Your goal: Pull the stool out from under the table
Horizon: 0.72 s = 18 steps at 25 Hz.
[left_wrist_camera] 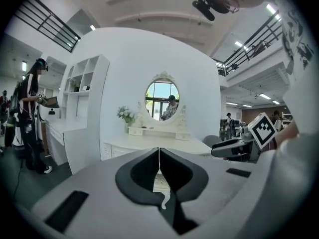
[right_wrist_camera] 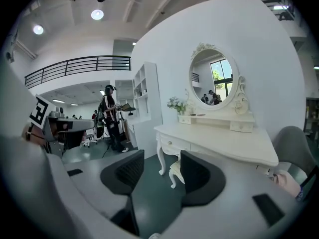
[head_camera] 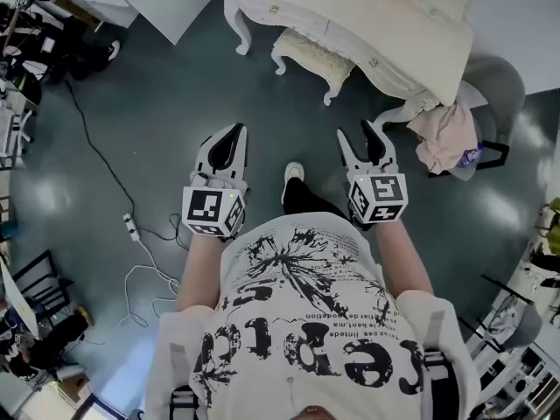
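Observation:
A cream upholstered stool [head_camera: 311,58] with white curved legs stands tucked partly under the white dressing table [head_camera: 385,33], well ahead of both grippers. In the right gripper view the stool [right_wrist_camera: 175,169] shows far off between the jaws, under the table [right_wrist_camera: 224,143]. My left gripper [head_camera: 234,131] is held out over the dark floor with its jaws together and nothing in them; its tips [left_wrist_camera: 159,151] meet in its own view. My right gripper [head_camera: 359,131] stands open and empty, its midpoint [right_wrist_camera: 162,172] over bare floor.
A grey chair [head_camera: 499,90] draped with pink cloth [head_camera: 446,136] sits right of the table. A white cable and power strip [head_camera: 131,226] lie on the floor at left. My shoe [head_camera: 295,172] is between the grippers. A person [left_wrist_camera: 29,113] stands by white shelves [left_wrist_camera: 85,111].

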{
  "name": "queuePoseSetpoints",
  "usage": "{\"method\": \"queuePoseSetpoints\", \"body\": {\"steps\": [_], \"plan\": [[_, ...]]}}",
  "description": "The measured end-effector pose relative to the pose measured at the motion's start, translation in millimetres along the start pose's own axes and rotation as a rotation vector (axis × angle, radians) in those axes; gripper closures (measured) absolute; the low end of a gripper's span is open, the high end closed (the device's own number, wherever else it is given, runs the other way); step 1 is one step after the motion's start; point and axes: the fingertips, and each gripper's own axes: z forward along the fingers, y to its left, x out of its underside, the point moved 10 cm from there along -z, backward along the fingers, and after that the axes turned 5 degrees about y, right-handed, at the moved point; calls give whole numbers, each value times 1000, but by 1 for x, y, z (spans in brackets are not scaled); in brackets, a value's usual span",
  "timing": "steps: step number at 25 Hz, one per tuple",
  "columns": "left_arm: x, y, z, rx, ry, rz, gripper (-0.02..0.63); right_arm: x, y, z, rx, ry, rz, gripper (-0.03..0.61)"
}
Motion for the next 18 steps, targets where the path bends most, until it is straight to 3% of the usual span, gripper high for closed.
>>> {"method": "queuePoseSetpoints", "body": {"steps": [8,18], "plan": [[-36,51,108,117,33,37,592,-38,-37,72,77,30,32,352],[-61,120,262,415,79,122,592,-45,-49,173,333,83,189,353]]}}
